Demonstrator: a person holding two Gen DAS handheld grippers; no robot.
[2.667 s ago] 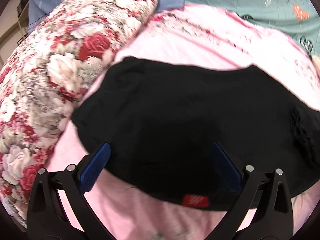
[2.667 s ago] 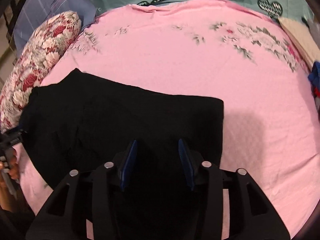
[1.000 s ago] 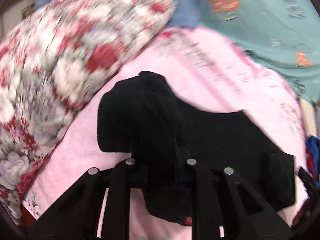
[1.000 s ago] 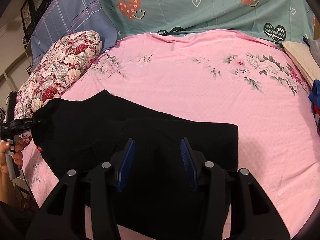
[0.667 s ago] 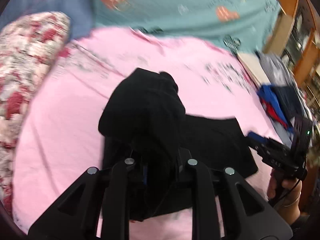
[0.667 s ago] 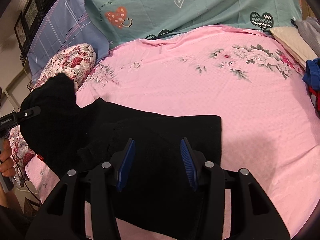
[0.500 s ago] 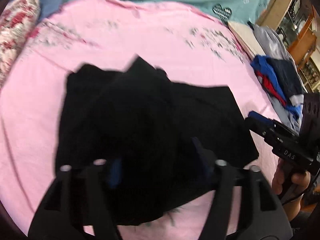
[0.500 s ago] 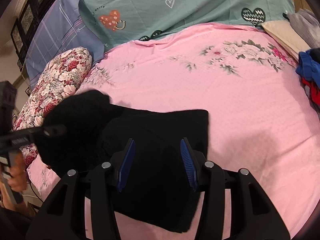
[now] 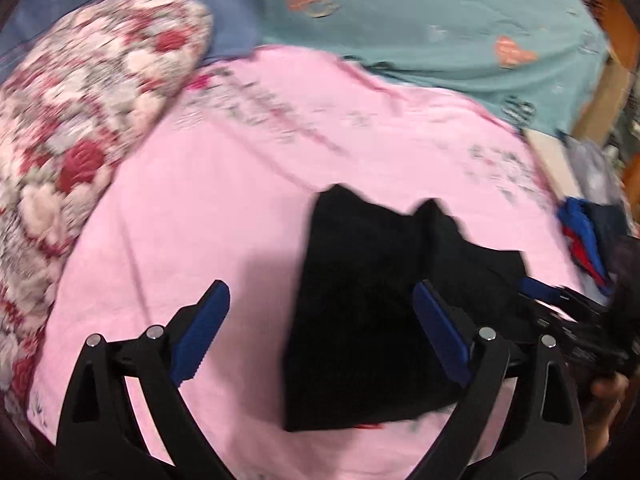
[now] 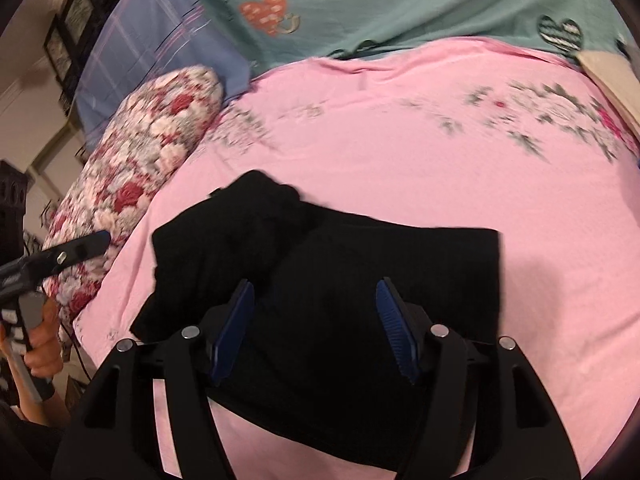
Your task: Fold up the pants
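1. We see the black pants (image 10: 328, 280) lying folded on the pink floral bedsheet (image 10: 400, 152), one layer doubled over at their left end.
2. Our left gripper (image 9: 320, 320) has its jaws opening wide; only the sheet and the pants' left edge lie beneath the gap, nothing gripped.
3. Our right gripper (image 10: 316, 316) hovers over the pants with jaws opening; the blue pads (image 10: 394, 328) do not press the cloth.
4. A small red label (image 9: 368, 426) peeks from under the pants' near edge; its writing is unreadable.
5. A rose-print pillow (image 10: 136, 184) lies left of the pants; the teal heart-print cover (image 10: 360, 4) shows blurred lettering we cannot read.
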